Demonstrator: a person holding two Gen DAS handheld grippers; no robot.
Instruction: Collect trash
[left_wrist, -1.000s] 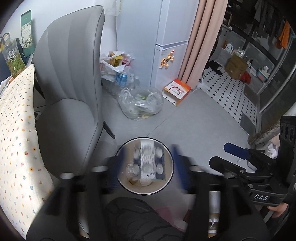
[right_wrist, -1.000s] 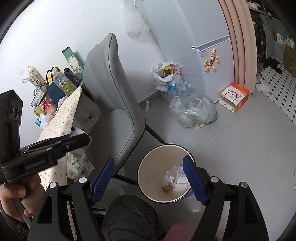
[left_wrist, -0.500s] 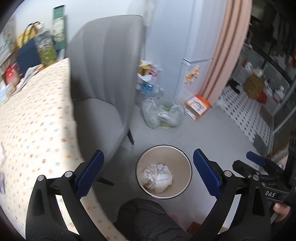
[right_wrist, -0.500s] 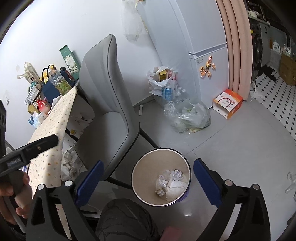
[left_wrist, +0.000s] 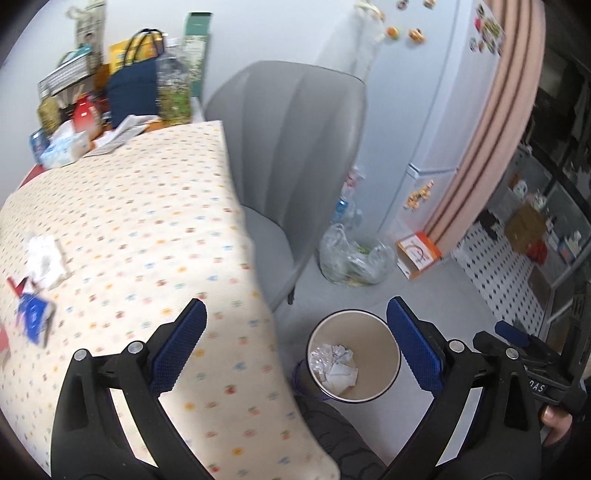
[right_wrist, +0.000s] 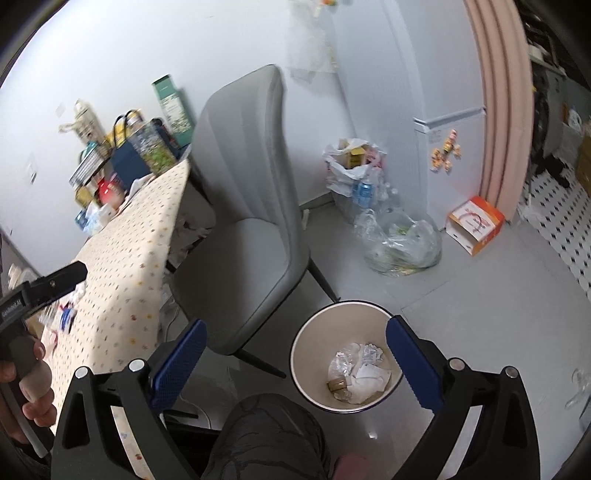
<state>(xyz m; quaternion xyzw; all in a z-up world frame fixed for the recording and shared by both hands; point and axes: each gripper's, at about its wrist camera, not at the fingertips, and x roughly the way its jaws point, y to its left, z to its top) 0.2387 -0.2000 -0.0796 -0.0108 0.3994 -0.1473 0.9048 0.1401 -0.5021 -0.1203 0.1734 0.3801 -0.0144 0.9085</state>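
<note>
A round waste bin stands on the floor beside the table, with crumpled paper and plastic trash inside. My left gripper is open and empty, above the table's edge and the bin. My right gripper is open and empty, above the bin. On the dotted tablecloth at the left lie a crumpled white tissue and a blue packet.
A grey chair stands against the table. Bags, a box and tissues crowd the table's far end. A clear trash bag, a white bag of cans and an orange box sit by the fridge.
My left gripper opened, then rose and swung left, so the tabletop now shows. The right gripper opened wider and rose slightly. More trash lies in the bin.
</note>
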